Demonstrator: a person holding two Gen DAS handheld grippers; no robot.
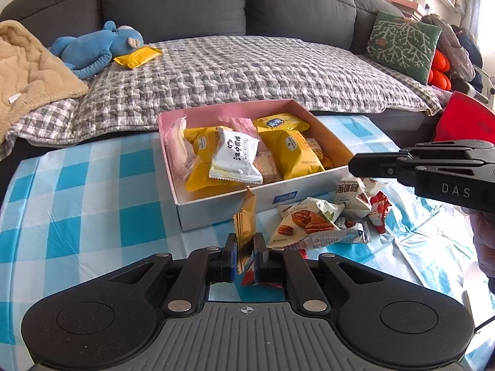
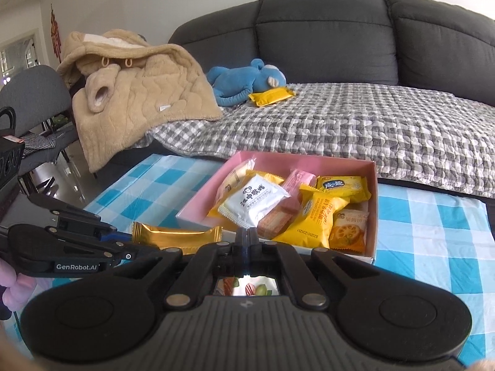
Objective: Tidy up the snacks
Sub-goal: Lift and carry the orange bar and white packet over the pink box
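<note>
While clamped, gold packet point(image 1: 245, 216) stands upright.

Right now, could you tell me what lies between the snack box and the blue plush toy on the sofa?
Only the grey checked quilt lies between the box and the blue plush toy. A yellow packet sits right beside the toy. The left wrist view shows this.

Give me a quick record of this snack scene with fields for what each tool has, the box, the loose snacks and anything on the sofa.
left tool: shut on gold packet
right tool: shut, holds nothing
box: open, on checked cloth, holds yellow, white and pink packets
white packet: on top of the pile in the box
loose snacks: heaped on cloth beside the box
sofa: yellow packet by blue toy
</note>
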